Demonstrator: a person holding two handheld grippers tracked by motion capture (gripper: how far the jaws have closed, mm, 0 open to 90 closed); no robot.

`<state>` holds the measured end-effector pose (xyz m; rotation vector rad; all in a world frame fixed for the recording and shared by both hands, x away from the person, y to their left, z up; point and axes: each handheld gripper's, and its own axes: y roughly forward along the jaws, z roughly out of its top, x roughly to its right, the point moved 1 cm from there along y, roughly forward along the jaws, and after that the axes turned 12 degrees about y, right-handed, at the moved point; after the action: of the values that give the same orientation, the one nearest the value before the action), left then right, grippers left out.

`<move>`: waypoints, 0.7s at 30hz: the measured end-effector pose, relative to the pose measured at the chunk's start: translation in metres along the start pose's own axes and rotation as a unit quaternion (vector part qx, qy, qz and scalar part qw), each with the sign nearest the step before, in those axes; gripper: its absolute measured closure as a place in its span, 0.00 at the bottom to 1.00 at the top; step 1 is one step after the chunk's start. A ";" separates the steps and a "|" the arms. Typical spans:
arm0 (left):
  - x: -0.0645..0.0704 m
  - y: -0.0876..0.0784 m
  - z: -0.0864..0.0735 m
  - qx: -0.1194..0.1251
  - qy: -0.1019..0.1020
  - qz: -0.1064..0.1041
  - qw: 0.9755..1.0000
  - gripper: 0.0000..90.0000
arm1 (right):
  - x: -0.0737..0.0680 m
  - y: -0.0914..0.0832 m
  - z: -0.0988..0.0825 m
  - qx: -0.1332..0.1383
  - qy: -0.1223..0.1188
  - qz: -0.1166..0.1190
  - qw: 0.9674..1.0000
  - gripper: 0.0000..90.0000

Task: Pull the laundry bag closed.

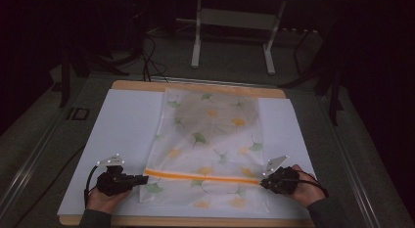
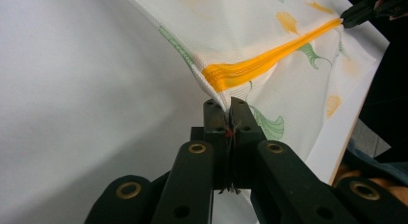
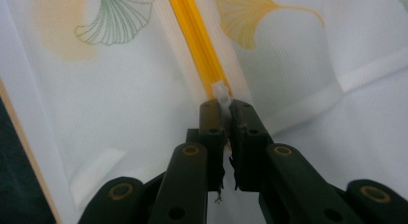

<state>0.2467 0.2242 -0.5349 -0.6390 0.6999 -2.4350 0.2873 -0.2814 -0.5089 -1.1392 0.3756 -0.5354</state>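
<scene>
Roughly, by view —
High view, layout: mesh bag [image 1: 208,140] with a ginkgo-leaf print lies flat on a white sheet [image 1: 122,125] over a wooden board [image 1: 195,86]; the orange zipper [image 1: 200,176] runs across its near end.
High view, hands: left gripper [image 1: 142,179] sits at the zipper's left end, right gripper [image 1: 264,183] at its right end, well apart, with the line between them looking taut.
Left gripper view, jaws: pressed together, pinching the bag's fabric edge [image 2: 219,100] just beside the zipper's end [image 2: 226,76]; cloth lifts off the sheet there.
Left gripper view, advice: this hand is the anchor; hold it steady and low so the tape stays straight.
Right gripper view, jaws: pressed together on the small white zipper pull [image 3: 222,94], at the end of the orange zipper tape [image 3: 195,36].
Right gripper view, advice: draw along the tape's own line, not up or sideways; the pull is small and the bite shallow, so it could slip.
Judgement: zipper looks nearly run to the right end.
</scene>
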 end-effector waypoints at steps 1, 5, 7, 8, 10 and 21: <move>0.001 0.001 0.000 -0.001 -0.001 -0.001 1.000 0.98 | 0.001 -0.001 -0.001 0.000 0.000 0.002 1.000 0.94; 0.004 0.004 -0.001 -0.011 0.004 -0.003 1.000 0.98 | 0.002 -0.002 -0.005 0.003 0.005 0.001 1.000 0.94; 0.005 0.004 -0.001 -0.010 0.004 -0.003 1.000 0.98 | 0.003 -0.002 -0.006 0.005 0.009 0.002 1.000 0.94; 0.007 0.005 -0.001 -0.014 0.007 -0.004 1.000 0.98 | 0.004 -0.002 -0.007 0.008 0.010 0.002 1.000 0.94; 0.008 0.006 -0.001 -0.020 0.008 -0.007 1.000 0.98 | 0.004 -0.003 -0.008 0.007 0.013 0.001 1.000 0.94; 0.008 0.005 -0.003 -0.029 0.011 0.009 0.999 0.82 | 0.007 -0.004 -0.015 0.037 0.045 0.013 0.998 0.84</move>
<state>0.2407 0.2168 -0.5382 -0.6253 0.7837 -2.4158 0.2844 -0.2978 -0.5108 -1.0397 0.4436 -0.5744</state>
